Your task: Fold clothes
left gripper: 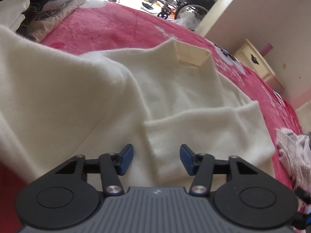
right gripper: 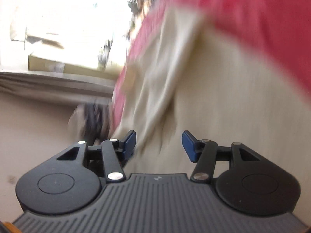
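The cream sweater (left gripper: pixel 175 89) lay on the pink bed (left gripper: pixel 108 27), collar toward 12 o'clock from the left gripper (left gripper: pixel 156 160), a sleeve folded across. Both the left gripper and the right gripper (right gripper: pixel 159 145) were released and empty; the left was clearly close.

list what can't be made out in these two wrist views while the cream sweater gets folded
- Left wrist view: the cream knit sweater runs off the left edge, so its full outline is cut off.
- Left wrist view: the left gripper, jaws apart, hides the hem beneath it.
- Left wrist view: the heap of folded clothes is cut by the top edge.
- Right wrist view: motion blur smears the cream fabric and the pink fleece blanket; the right gripper is open.
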